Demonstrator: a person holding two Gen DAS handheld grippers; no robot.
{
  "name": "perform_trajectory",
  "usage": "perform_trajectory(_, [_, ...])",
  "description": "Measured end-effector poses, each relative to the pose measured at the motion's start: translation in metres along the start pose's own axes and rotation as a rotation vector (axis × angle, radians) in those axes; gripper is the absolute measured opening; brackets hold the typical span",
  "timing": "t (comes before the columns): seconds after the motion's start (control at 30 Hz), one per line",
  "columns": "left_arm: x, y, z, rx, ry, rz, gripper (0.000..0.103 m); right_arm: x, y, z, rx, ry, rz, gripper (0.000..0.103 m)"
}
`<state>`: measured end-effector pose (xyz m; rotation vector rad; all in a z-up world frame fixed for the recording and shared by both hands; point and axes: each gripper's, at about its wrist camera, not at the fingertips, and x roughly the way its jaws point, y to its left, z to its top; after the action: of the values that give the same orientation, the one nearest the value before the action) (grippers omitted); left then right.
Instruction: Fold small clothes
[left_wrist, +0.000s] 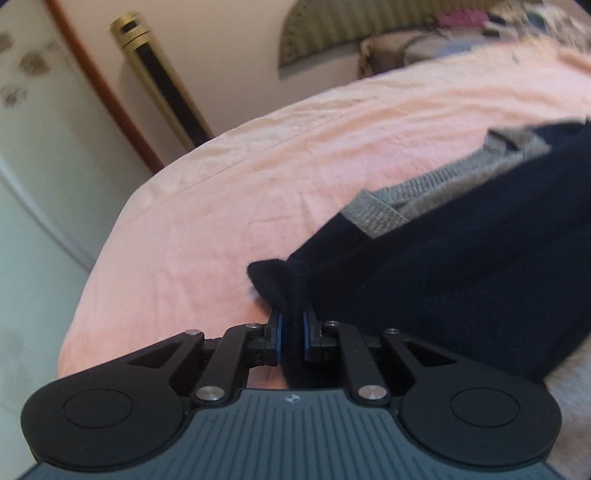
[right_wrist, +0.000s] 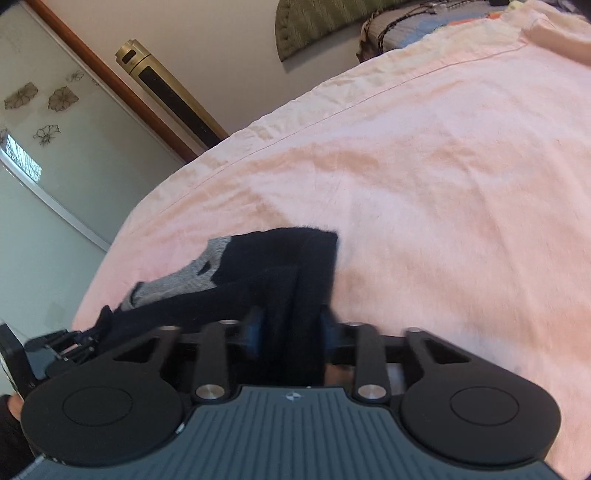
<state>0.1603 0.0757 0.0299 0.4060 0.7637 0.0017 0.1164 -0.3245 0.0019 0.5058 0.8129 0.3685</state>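
Observation:
A small dark navy garment with grey knit trim (left_wrist: 461, 266) stretches over the pink bed sheet (left_wrist: 258, 177). My left gripper (left_wrist: 292, 332) is shut on a bunched corner of it, the cloth pinched between the blue pads. In the right wrist view the same navy garment (right_wrist: 280, 266) runs left from my right gripper (right_wrist: 291, 332), which is shut on its other end, the fabric thick between the fingers. The grey trim (right_wrist: 184, 277) shows on its left side. The left gripper (right_wrist: 55, 350) appears at the left edge there, its jaws hidden.
The bed's pink sheet (right_wrist: 424, 177) extends far to the right. A gold and black tower fan (right_wrist: 166, 92) stands against the wall beyond the bed edge. A wood-framed glass door (right_wrist: 55, 129) is at left. Pillows and piled cloth (left_wrist: 424, 40) lie at the head.

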Motion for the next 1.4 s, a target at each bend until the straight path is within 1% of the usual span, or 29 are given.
perform_trajectory(0.07, [-0.031,0.012,-0.006,-0.08,-0.074,0.034,0.015,-0.023,0.016,-0.002,-0.072,-0.087,-0.026,0.061])
perform_trajectory(0.13, [-0.058,0.016,-0.005,-0.177,-0.169,0.045,0.015,-0.038,0.034,-0.005,-0.137,-0.112,0.008,0.061])
perform_trajectory(0.17, [-0.067,0.016,-0.002,-0.24,-0.212,0.019,0.015,-0.036,0.045,-0.007,-0.157,-0.098,0.031,0.061])
perform_trajectory(0.2, [-0.072,0.013,0.0,-0.29,-0.229,-0.028,0.021,-0.033,0.057,-0.009,-0.178,-0.084,0.046,0.061])
perform_trajectory(0.23, [-0.071,0.005,0.005,-0.307,-0.221,-0.102,0.031,-0.026,0.068,-0.011,-0.2,-0.07,0.057,0.063])
perform_trajectory(0.27, [-0.065,-0.008,0.009,-0.288,-0.203,-0.169,0.037,-0.017,0.077,-0.015,-0.222,-0.054,0.061,0.066])
perform_trajectory(0.3, [-0.057,-0.021,0.01,-0.261,-0.178,-0.198,0.049,-0.007,0.084,-0.018,-0.236,-0.038,0.051,0.07])
perform_trajectory(0.33, [-0.045,-0.036,0.009,-0.221,-0.129,-0.185,0.051,0.004,0.088,-0.021,-0.241,-0.024,0.03,0.07])
perform_trajectory(0.37, [-0.028,-0.046,0.005,-0.201,-0.042,-0.138,0.051,0.015,0.091,-0.026,-0.249,-0.004,-0.005,0.07])
perform_trajectory(0.4, [-0.017,-0.045,-0.003,-0.228,-0.029,-0.134,0.053,0.025,0.09,-0.029,-0.261,0.024,-0.052,0.07])
perform_trajectory(0.43, [-0.016,-0.038,-0.012,-0.263,-0.063,-0.139,0.064,0.033,0.086,-0.033,-0.267,0.061,-0.096,0.07])
perform_trajectory(0.5, [-0.012,-0.025,-0.023,-0.289,-0.091,-0.193,0.065,0.03,0.076,-0.041,-0.299,0.029,-0.059,0.067])
perform_trajectory(0.53, [-0.014,-0.022,-0.023,-0.284,-0.088,-0.197,0.065,0.027,0.072,-0.042,-0.292,0.021,-0.051,0.066])
perform_trajectory(0.57, [-0.018,-0.021,-0.021,-0.275,-0.081,-0.173,0.065,0.025,0.073,-0.045,-0.306,0.023,-0.056,0.066])
perform_trajectory(0.63, [-0.038,-0.023,-0.021,-0.29,-0.069,-0.117,0.063,0.023,0.086,-0.049,-0.362,0.028,-0.122,0.066])
perform_trajectory(0.7, [-0.063,-0.024,-0.031,-0.306,-0.093,-0.172,0.064,0.01,0.099,-0.056,-0.354,0.003,-0.188,0.07])
perform_trajectory(0.77, [-0.08,-0.032,-0.045,-0.288,-0.094,-0.197,0.069,-0.01,0.105,-0.071,-0.37,-0.005,-0.106,0.073])
perform_trajectory(0.83, [-0.08,-0.043,-0.061,-0.3,-0.045,-0.209,0.069,-0.021,0.11,-0.091,-0.404,-0.01,-0.084,0.086])
perform_trajectory(0.87, [-0.077,-0.049,-0.069,-0.297,-0.008,-0.216,0.069,-0.02,0.111,-0.101,-0.419,-0.001,-0.1,0.086])
perform_trajectory(0.9, [-0.078,-0.055,-0.078,-0.278,-0.039,-0.188,0.074,-0.016,0.11,-0.111,-0.436,0.019,-0.139,0.086])
perform_trajectory(0.93, [-0.08,-0.061,-0.084,-0.247,-0.082,-0.137,0.08,-0.01,0.106,-0.12,-0.45,0.04,-0.192,0.088])
perform_trajectory(0.97, [-0.081,-0.061,-0.086,-0.261,-0.087,-0.128,0.08,-0.011,0.105,-0.13,-0.497,0.003,-0.212,0.086])
perform_trajectory(1.0, [-0.08,-0.057,-0.085,-0.297,-0.06,-0.128,0.081,-0.011,0.104,-0.138,-0.54,-0.017,-0.237,0.091])
perform_trajectory(1.07, [-0.084,-0.052,-0.084,-0.344,-0.018,-0.12,0.081,-0.02,0.104,-0.146,-0.518,-0.037,-0.283,0.091])
perform_trajectory(1.13, [-0.093,-0.055,-0.089,-0.333,-0.012,-0.121,0.081,-0.034,0.106,-0.153,-0.45,-0.037,-0.295,0.093])
perform_trajectory(1.17, [-0.095,-0.058,-0.093,-0.312,-0.023,-0.115,0.082,-0.04,0.107,-0.159,-0.445,-0.037,-0.292,0.096])
perform_trajectory(1.2, [-0.096,-0.059,-0.098,-0.299,-0.042,-0.105,0.082,-0.043,0.108,-0.167,-0.461,-0.035,-0.291,0.103])
perform_trajectory(1.27, [-0.099,-0.059,-0.104,-0.313,-0.046,-0.1,0.083,-0.045,0.104,-0.184,-0.531,-0.05,-0.31,0.103])
perform_trajectory(1.4, [-0.105,-0.058,-0.107,-0.325,-0.024,-0.105,0.083,-0.063,0.102,-0.187,-0.447,-0.042,-0.328,0.103])
